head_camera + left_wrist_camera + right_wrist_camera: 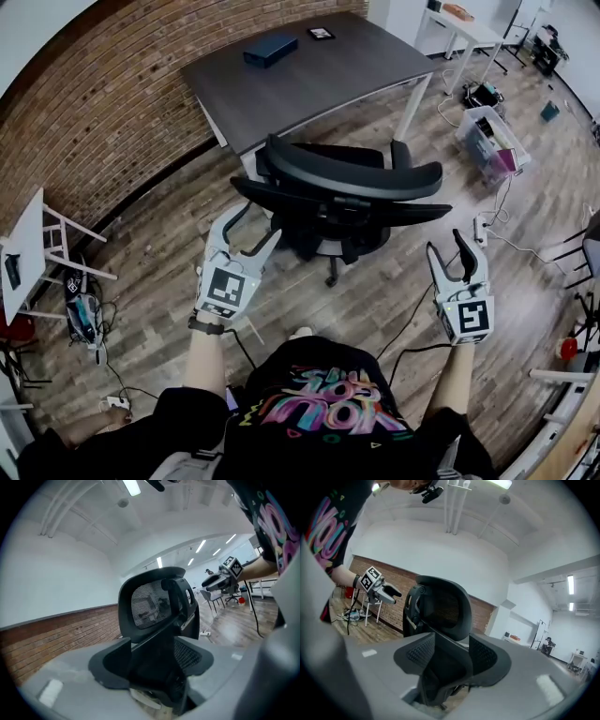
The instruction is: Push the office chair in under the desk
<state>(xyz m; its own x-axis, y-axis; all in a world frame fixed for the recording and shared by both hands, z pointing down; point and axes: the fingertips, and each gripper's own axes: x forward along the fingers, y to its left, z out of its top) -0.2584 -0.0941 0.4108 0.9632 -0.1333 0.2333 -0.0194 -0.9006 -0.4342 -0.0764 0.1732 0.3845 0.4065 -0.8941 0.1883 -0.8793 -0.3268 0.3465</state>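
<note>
The black office chair [342, 192] stands on the wood floor with its seat partly under the grey desk [309, 75] and its curved backrest towards me. My left gripper [255, 225] is open beside the left end of the backrest; I cannot tell whether it touches. Off to the chair's right and apart from it, my right gripper [447, 242] is open and holds nothing. The left gripper view looks along wide-set jaws at the chair [159, 634], with the right gripper [220, 579] beyond. The right gripper view shows the chair [445, 639] and the left gripper [386, 591].
A dark blue box [270, 50] and a small black frame [321, 34] lie on the desk. A brick wall [112, 84] runs behind it. A clear bin [490, 141] and a power strip [480, 228] with cables sit right; a white stand [37, 244] stands left.
</note>
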